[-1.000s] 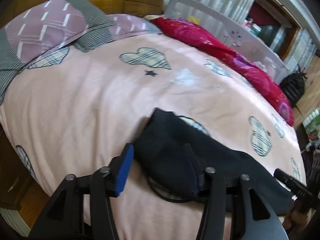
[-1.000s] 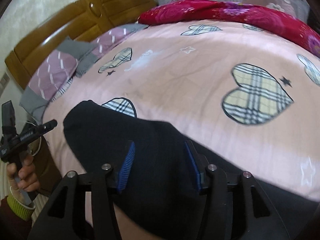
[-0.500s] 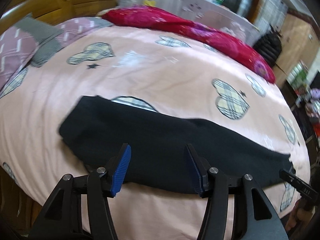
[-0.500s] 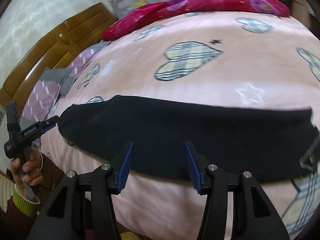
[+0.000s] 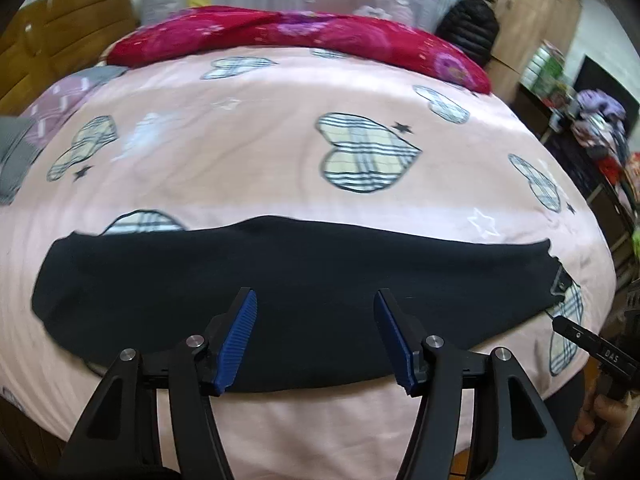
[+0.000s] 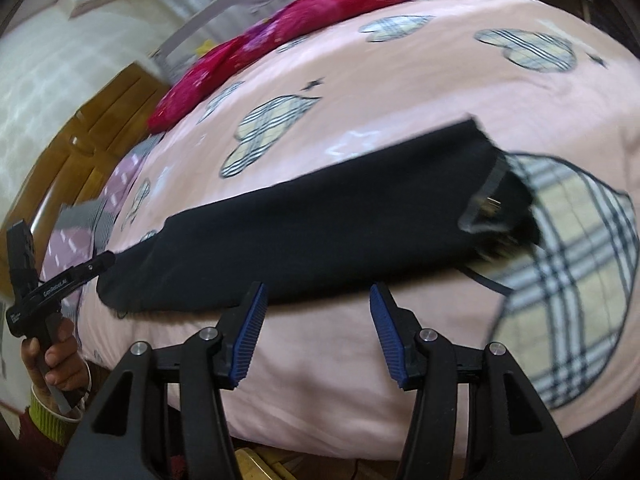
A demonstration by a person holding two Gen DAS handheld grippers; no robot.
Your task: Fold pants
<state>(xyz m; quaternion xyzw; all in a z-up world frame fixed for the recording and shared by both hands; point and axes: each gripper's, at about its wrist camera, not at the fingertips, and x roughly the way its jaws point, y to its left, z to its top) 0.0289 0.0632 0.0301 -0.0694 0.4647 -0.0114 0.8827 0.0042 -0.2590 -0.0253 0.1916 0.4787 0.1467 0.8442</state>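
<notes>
Black pants (image 5: 280,276) lie flat in one long strip near the front edge of the pink bed; they also show in the right wrist view (image 6: 320,220), with the waistband end (image 6: 496,204) at the right. My left gripper (image 5: 314,332) is open and empty, hovering over the pants' near edge. My right gripper (image 6: 316,328) is open and empty, just in front of the pants' near edge. The other gripper shows at the side of each view, the right one (image 5: 592,344) and the left one (image 6: 52,288).
The pink bedspread (image 5: 260,152) has plaid hearts. A red quilt (image 5: 300,36) lies along the far side. Pillows (image 5: 48,108) and a wooden headboard (image 6: 80,148) are at the left. A wardrobe and cluttered shelves (image 5: 560,68) stand at the right.
Both grippers have let go of the pants and pulled back toward the bed's front edge. The pants went from a bunched heap to a long flat strip.
</notes>
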